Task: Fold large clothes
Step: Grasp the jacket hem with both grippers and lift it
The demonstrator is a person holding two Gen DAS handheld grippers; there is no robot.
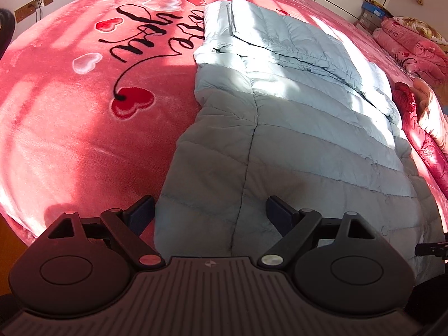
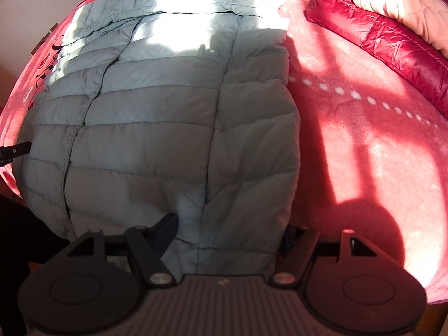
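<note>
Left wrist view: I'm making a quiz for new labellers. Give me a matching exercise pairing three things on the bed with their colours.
Things:
1. puffer jacket
2. blanket
3. lettering

Colours:
a. black
b. pale blue-grey
c. pink

Pairs: 1-b, 2-c, 3-a
</note>
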